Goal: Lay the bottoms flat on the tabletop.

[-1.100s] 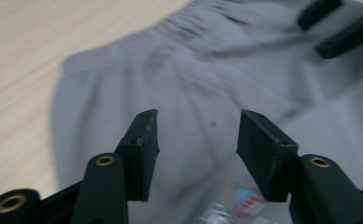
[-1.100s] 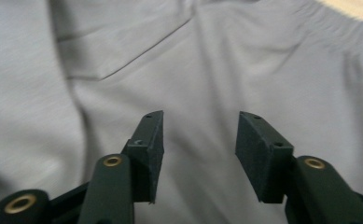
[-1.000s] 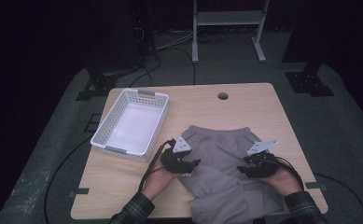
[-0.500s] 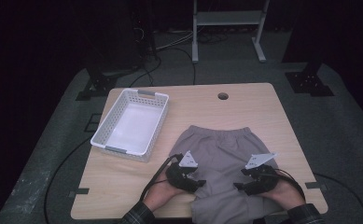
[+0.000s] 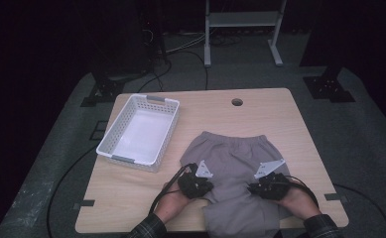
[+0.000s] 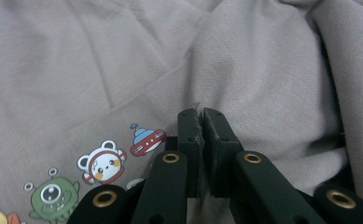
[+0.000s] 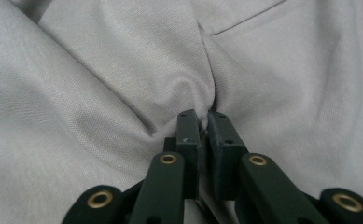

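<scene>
High view had the grey shorts lying waistband-far, legs toward the person, left gripper and right gripper on opposite legs. Both sets of fingers had just closed, each pinching a fold of fabric, so the lift axis ran across the shorts.

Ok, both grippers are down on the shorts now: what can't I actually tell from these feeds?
- Leg hems of the shorts: high view, cut off by the bottom edge and covered by the hands.
- How many fabric layers the left gripper and right gripper pinch: both gripper views, hidden between the closed jaws.
- Cartoon print: left gripper view, partly cut off at the bottom-left corner.
- Basket floor: high view, washed out.
</scene>
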`<state>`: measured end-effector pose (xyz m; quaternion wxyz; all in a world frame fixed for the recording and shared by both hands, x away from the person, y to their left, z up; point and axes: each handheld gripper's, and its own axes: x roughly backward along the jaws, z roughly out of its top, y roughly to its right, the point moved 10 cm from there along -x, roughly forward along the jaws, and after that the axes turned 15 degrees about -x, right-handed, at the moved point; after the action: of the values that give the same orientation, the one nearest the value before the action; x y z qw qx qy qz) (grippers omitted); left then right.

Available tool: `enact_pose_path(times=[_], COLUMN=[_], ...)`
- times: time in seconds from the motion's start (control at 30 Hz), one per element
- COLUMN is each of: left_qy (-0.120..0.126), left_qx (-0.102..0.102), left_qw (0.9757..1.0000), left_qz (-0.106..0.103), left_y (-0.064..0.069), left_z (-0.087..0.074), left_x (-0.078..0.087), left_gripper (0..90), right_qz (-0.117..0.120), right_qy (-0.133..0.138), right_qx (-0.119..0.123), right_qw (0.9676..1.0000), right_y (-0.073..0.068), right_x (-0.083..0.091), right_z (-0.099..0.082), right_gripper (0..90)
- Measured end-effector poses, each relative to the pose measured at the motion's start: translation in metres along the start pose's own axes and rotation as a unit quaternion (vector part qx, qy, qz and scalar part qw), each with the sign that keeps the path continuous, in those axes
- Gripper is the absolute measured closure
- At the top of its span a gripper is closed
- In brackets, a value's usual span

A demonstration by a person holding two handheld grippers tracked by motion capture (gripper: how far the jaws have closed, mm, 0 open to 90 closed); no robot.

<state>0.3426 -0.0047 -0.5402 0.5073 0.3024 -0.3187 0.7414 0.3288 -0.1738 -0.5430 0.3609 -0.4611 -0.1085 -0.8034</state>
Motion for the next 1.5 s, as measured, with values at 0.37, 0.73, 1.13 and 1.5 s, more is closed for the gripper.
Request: enact_pose_path(times=[0.37,0.73,1.13,1.5], left_qy=[-0.006,0.012,0.084,0.013], left_qx=[0.022,0.072,0.050,-0.015], left_qw=[0.9979,0.9929,0.9950,0.9997], left_qz=[0.060,0.095,0.023,-0.011], left_y=[-0.058,-0.104,-0.046,0.013], left_z=[0.005,0.010,0.032,0.010], left_x=[-0.016,-0.029,0.012,-0.003], left_gripper=[86.6,77.4,49.8,58.3], right_qz=[-0.030,-0.059,-0.035,-0.035], right_qy=[0.017,0.046,0.070,0.013], right_qx=[-0.009,-0.028,-0.044,-0.027], right_qw=[0.9994,0.9968,0.9959,0.9990], right_y=[0.031,0.067,0.045,0.017], right_x=[-0.020,-0.036,0.004,0.008], right_z=[0.039,0.074,0.044,-0.010], right_gripper=[84.3,78.8,39.0,47.6])
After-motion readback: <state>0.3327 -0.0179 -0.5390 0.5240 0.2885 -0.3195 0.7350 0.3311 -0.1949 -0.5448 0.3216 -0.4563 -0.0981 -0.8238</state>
